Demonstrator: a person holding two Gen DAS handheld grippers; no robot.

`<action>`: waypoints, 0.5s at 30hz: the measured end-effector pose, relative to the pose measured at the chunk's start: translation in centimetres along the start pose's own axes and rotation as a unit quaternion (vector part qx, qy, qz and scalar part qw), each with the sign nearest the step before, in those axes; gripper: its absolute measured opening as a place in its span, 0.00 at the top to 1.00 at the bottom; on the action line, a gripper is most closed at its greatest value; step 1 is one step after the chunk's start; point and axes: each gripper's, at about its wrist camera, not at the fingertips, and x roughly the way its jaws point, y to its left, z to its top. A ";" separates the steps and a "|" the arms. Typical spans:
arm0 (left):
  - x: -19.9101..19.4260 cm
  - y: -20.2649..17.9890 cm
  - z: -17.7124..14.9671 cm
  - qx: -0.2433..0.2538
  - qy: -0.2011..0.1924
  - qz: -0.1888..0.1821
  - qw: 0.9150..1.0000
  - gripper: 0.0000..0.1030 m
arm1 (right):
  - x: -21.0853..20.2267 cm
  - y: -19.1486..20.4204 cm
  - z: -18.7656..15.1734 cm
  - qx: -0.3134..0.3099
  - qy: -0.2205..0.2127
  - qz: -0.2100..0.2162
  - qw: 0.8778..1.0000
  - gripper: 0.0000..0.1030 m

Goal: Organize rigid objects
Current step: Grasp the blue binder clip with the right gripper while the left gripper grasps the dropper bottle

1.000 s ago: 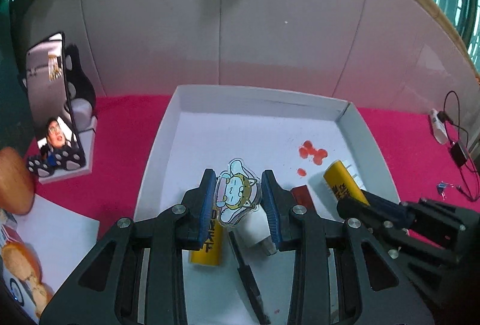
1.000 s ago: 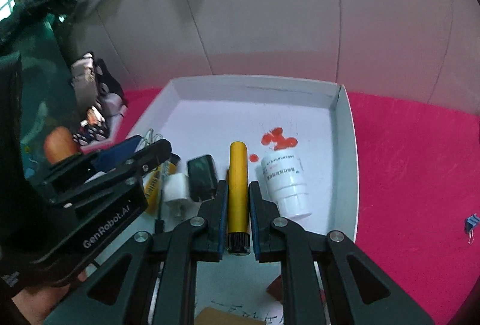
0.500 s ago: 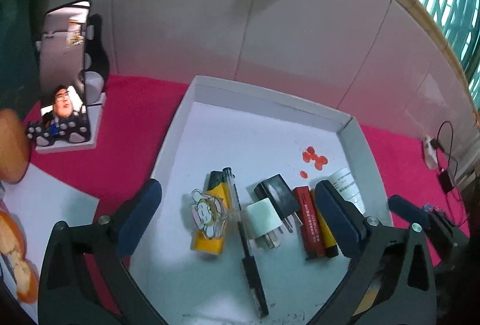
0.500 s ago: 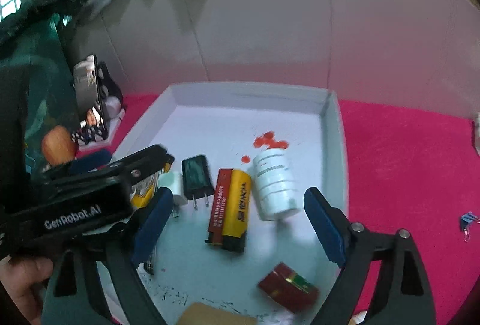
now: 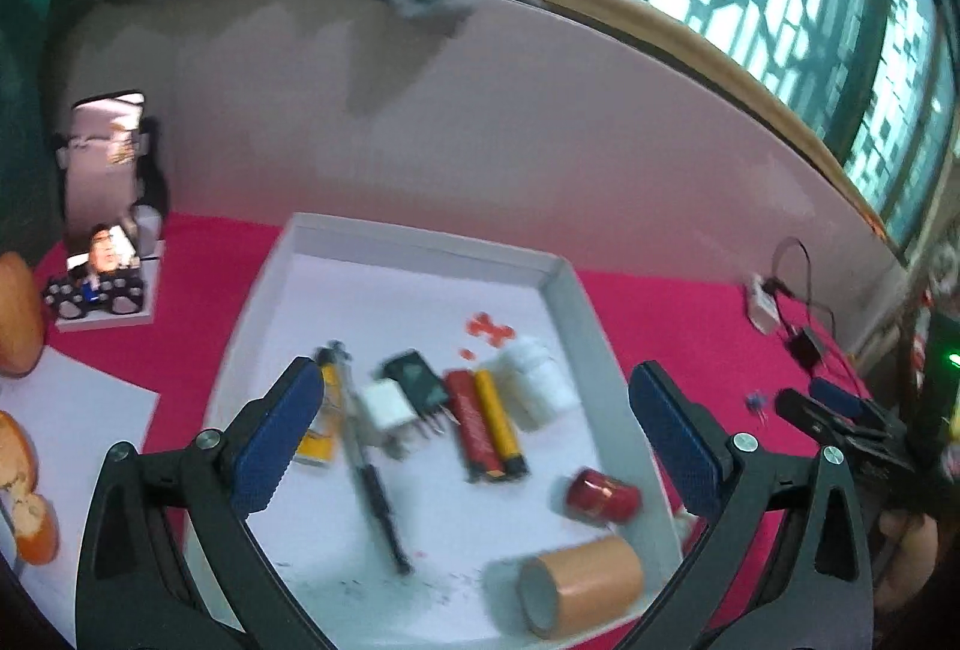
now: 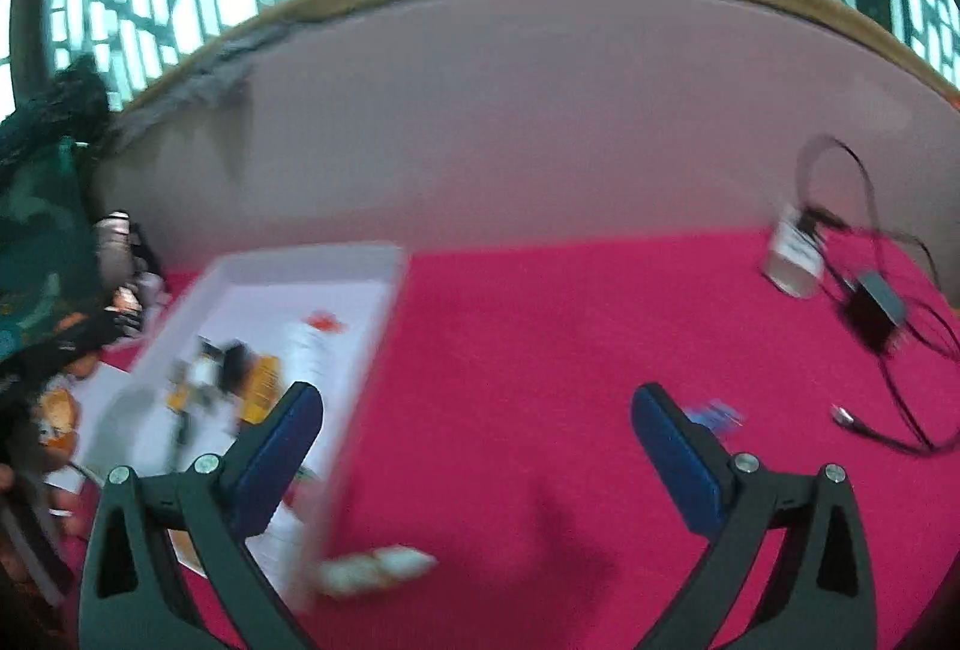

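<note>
A white tray (image 5: 576,302) on the pink cloth holds a yellow lighter (image 5: 318,434), a black pen (image 5: 375,482), a white plug (image 5: 387,404), a black plug (image 5: 417,380), a red bar (image 5: 474,428), a yellow bar (image 5: 501,425), a white bottle (image 5: 534,380), a red tin (image 5: 603,494) and a tan tape roll (image 5: 579,584). My left gripper (image 5: 474,440) is open and empty above the tray. My right gripper (image 6: 474,446) is open and empty over bare cloth right of the tray (image 6: 366,350); this view is blurred.
A phone on a stand (image 5: 105,212) and white paper (image 5: 78,410) lie left of the tray. A white adapter with black cables (image 6: 798,254) and a small blue clip (image 6: 717,413) sit on the cloth at right. A grey wall panel (image 5: 480,122) closes the back.
Both grippers let go of their items, opened wide and pulled back. The left one rose above the tray. The right one swung right, off the tray, over the pink cloth.
</note>
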 end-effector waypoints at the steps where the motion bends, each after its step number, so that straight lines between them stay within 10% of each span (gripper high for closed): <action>1: 0.1 -0.6 -0.2 0.006 0.003 -0.005 1.000 0.00 | 0.4 -0.7 -0.5 0.014 0.014 0.003 1.000 0.00; 15: -0.1 -2.3 -1.5 0.018 0.016 -0.020 1.000 0.00 | 5.2 5.5 -4.6 -0.098 0.067 -0.053 0.992 0.00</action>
